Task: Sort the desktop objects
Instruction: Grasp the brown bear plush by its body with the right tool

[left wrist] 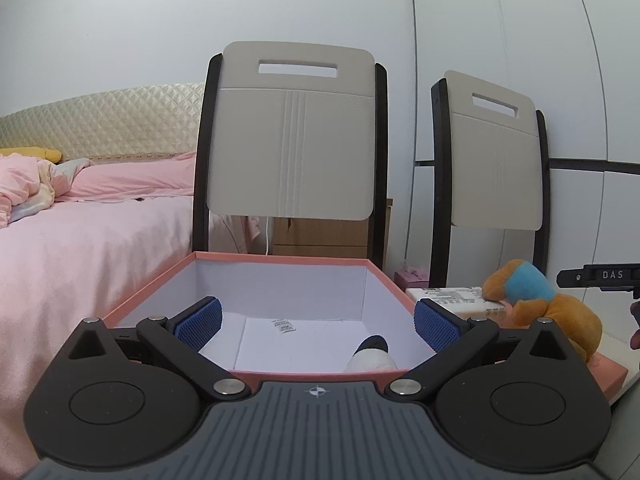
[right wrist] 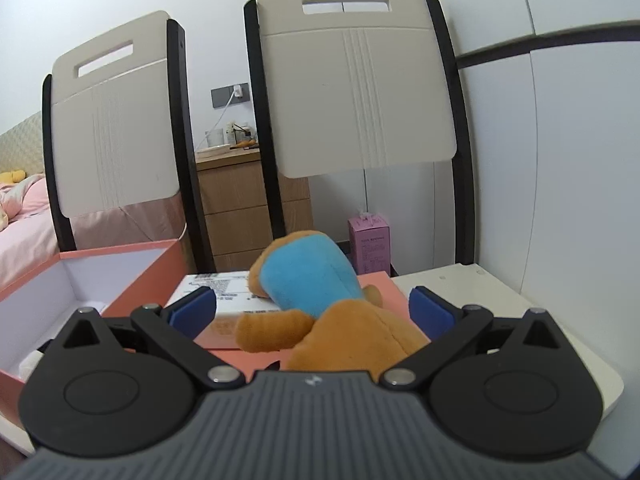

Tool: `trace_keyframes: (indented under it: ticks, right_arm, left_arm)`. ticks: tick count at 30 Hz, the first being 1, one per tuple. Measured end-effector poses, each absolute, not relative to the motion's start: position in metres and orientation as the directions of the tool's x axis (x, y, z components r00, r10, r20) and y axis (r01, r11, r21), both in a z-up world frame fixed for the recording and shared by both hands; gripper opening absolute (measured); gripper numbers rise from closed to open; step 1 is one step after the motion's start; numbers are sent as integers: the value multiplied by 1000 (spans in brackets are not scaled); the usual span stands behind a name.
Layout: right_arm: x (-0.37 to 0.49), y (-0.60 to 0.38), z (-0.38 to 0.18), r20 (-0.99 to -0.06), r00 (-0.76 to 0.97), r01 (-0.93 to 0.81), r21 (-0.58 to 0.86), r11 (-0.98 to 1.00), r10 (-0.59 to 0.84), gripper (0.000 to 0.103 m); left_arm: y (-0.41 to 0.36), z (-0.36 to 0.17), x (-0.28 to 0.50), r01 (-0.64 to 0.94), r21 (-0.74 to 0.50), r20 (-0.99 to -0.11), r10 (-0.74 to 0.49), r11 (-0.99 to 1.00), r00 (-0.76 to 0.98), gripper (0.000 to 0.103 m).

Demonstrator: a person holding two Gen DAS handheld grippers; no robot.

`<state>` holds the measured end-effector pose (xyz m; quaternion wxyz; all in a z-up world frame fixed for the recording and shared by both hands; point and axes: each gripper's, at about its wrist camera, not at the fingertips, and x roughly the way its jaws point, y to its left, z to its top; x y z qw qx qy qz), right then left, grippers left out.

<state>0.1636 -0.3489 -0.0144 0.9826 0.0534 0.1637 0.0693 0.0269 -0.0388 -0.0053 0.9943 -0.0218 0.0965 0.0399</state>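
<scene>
Tabletop plush toy (right wrist: 320, 304) between spread fingers (right wrist: 192, 308)

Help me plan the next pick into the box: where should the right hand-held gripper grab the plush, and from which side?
Grip the plush across its orange body, the part nearest the open right hand-held gripper, coming straight in from the near side. It lies on its side with the blue head away, and the soft body already sits between the fingers.

Left gripper (left wrist: 318, 320) and right gripper (right wrist: 312, 312), black linkage arms, silver rivets, round black hubs, ribbed grey housing, blue textured finger pads (left wrist: 200, 322), small crosshair mark
</scene>
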Motion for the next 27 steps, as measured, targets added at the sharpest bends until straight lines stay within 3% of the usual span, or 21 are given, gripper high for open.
trace_keyframes:
  ticks: [21, 27]
  right_arm:
    - [199, -357, -41, -401, 903, -158, 26, 987, 155, 103]
    - [205, -336, -54, -447, 890, -170, -137, 976, 92, 103]
  left_arm:
    - [-38, -11, 31, -74, -32, -240, 64, 997, 969, 103]
    - [-38, -10, 30, -70, -31, -239, 60, 997, 969, 103]
